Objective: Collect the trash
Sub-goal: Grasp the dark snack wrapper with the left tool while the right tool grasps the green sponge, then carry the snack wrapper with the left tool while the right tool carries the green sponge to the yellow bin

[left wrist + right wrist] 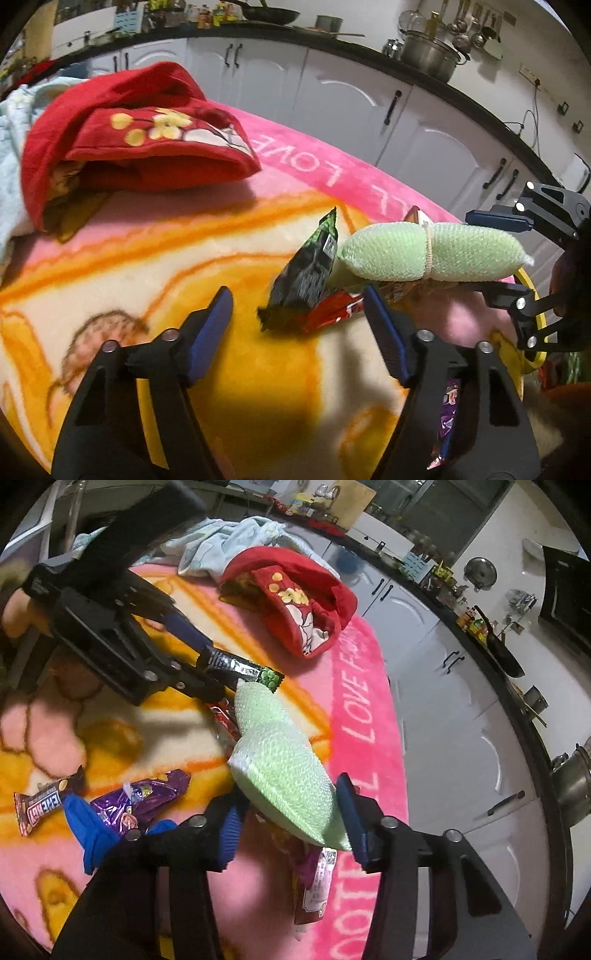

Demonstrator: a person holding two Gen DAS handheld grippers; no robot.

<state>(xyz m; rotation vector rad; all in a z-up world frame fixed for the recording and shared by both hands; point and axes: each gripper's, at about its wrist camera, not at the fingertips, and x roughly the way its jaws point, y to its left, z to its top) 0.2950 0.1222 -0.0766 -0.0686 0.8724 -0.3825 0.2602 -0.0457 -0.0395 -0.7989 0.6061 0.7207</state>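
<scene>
- On the far left of the pink and orange blanket [122, 266], a red cloth pouch [122, 147] lies by itself, well apart from the trash. It is not trash, so it should be left alone.
- Next, the left gripper [299, 328] has its two blue pads wide apart. It holds nothing.
- Just in front of it stands a dark green snack wrapper [306, 273], leaning on a red wrapper [332, 312]. It looks like the next thing for the left gripper to pick.
- To do this well, the left gripper should go forward so one pad is on each side of the dark green snack wrapper, then close softly. The thin wrapper may slip or bend.
- Further right, the right gripper [288, 812] has a green foam net roll [280, 764] between its pads. The pads touch its sides and seem to clamp it.
- Near the right gripper, on its left, lie a purple wrapper [147, 797] and a brown bar wrapper [44, 801], flat on the blanket. They are not yet picked up.
- A yellow rim [532, 295] shows at the far right, maybe a bin, but that is hard to tell.
</scene>
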